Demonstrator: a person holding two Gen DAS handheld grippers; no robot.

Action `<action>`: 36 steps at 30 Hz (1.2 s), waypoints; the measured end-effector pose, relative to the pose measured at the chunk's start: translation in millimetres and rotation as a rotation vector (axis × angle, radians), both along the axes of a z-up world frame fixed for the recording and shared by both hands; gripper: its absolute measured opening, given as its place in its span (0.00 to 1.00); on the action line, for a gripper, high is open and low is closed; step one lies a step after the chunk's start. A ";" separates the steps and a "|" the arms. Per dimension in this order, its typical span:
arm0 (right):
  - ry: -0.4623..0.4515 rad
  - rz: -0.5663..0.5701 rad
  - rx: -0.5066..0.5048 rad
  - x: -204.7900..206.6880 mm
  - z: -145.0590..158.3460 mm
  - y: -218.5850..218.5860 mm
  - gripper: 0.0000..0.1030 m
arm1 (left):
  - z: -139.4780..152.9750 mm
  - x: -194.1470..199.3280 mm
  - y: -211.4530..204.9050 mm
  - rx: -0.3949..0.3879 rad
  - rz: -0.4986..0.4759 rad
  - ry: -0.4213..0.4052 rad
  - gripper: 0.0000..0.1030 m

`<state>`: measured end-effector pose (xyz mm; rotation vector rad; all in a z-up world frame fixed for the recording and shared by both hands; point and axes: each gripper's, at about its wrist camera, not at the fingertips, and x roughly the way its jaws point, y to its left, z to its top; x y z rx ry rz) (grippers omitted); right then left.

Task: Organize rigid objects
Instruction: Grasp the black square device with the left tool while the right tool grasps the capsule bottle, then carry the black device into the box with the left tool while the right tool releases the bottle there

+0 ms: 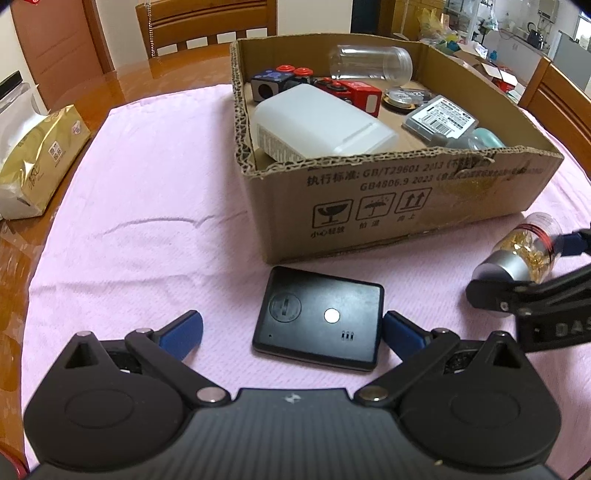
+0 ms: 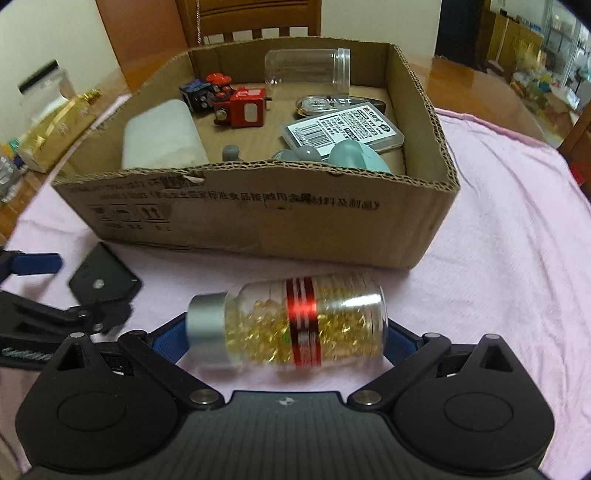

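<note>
Left wrist view: brown wooden desk point(image 1: 22, 258) covered by a pink cloth point(image 1: 147, 240), wooden chairs point(image 1: 207, 26) behind, cluttered room further back. Gold tissue pack point(image 1: 40, 147) sits at the cloth's left edge, half off it. Cardboard box point(image 1: 406, 192) stands mid-cloth, holding a white plastic container point(image 1: 321, 122), a clear jar on its side point(image 1: 369, 62), red and blue toy blocks point(image 1: 317, 86) and a barcode-labelled case point(image 1: 439, 116). Left claw point(image 1: 291, 330) is spread wide, released, with a flat black device point(image 1: 319, 317) lying on the cloth between its blue fingers point(image 1: 183, 330); the right finger looks to be just beside the device's edge, contact not clear. Open cloth left of the box and device. Right wrist view: right claw point(image 2: 288, 341) is clenched on a bottle of gold capsules point(image 2: 291, 325) with silver cap and red band, held sideways in front of the cardboard box's point(image 2: 258, 221) near wall, seemingly off the cloth point(image 2: 498, 240). Wide bare cloth to the right of the box; black device point(image 2: 103, 280) and left claw at the left edge.
</note>
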<state>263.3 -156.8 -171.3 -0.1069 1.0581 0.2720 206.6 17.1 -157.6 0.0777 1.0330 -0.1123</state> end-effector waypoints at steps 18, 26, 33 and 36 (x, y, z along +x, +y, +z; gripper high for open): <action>-0.038 0.042 -0.069 0.0 -5.5 -6.1 1.00 | 0.0 0.5 -11.3 0.002 -0.129 0.000 1.00; -0.047 0.052 -0.066 -3.5 -5.5 -7.6 1.00 | 4.3 1.7 -15.8 0.000 -0.220 0.003 0.86; -0.034 0.077 -0.095 -4.0 -0.8 -3.1 1.00 | 9.1 4.6 -11.8 0.000 -0.235 0.012 0.72; -0.046 0.090 -0.091 -7.2 5.4 -1.9 1.00 | 9.7 6.3 -9.9 0.003 -0.251 0.017 0.71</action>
